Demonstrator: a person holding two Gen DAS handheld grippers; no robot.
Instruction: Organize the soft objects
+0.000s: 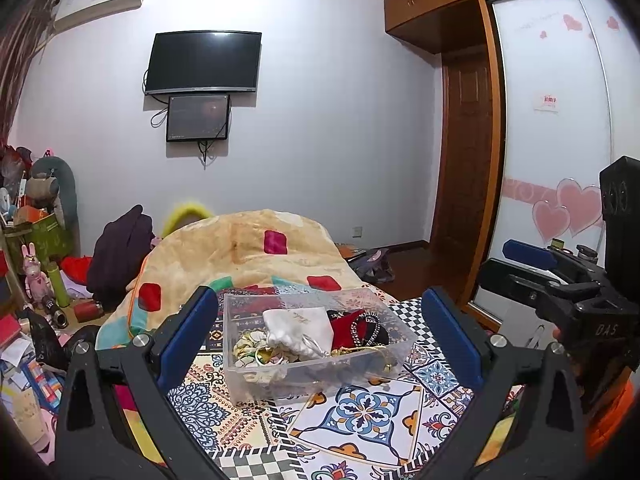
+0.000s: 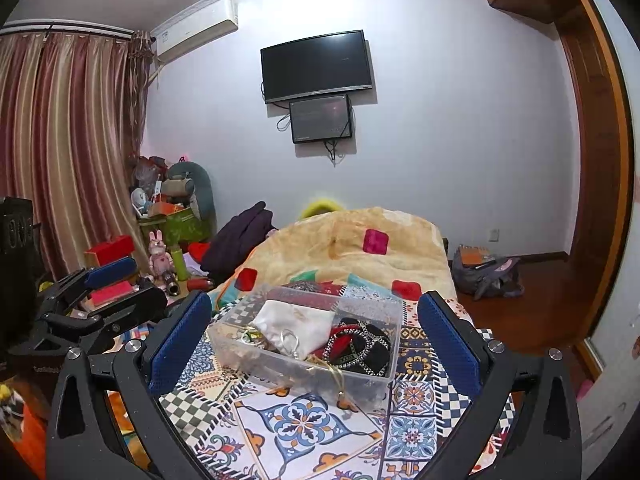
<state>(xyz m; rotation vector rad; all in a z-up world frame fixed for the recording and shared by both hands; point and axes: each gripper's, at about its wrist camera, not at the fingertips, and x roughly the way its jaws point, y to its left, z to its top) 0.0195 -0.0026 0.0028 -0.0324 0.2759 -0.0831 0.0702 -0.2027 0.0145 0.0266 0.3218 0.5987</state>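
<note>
A clear plastic box point(image 1: 244, 368) stands on the patterned bed cover point(image 1: 360, 424). It holds a white drawstring pouch point(image 1: 298, 326), a red and black pouch point(image 1: 352, 328), a floral scrunchie point(image 1: 248, 346) and gold cord. My left gripper point(image 1: 320, 332) is open and empty, its blue pads either side of the box, short of it. In the right wrist view the same box point(image 2: 376, 384) holds the white pouch point(image 2: 296, 322) and black pouch point(image 2: 368, 344). My right gripper point(image 2: 314, 340) is open and empty, also short of the box.
A yellow blanket point(image 1: 248, 252) with red patches is heaped behind the box. Dark clothing point(image 1: 120, 252) lies left of it. A cluttered table point(image 2: 160, 240) stands at the left. The right gripper shows at the left view's right edge point(image 1: 560, 280). A backpack point(image 2: 484, 272) lies on the floor.
</note>
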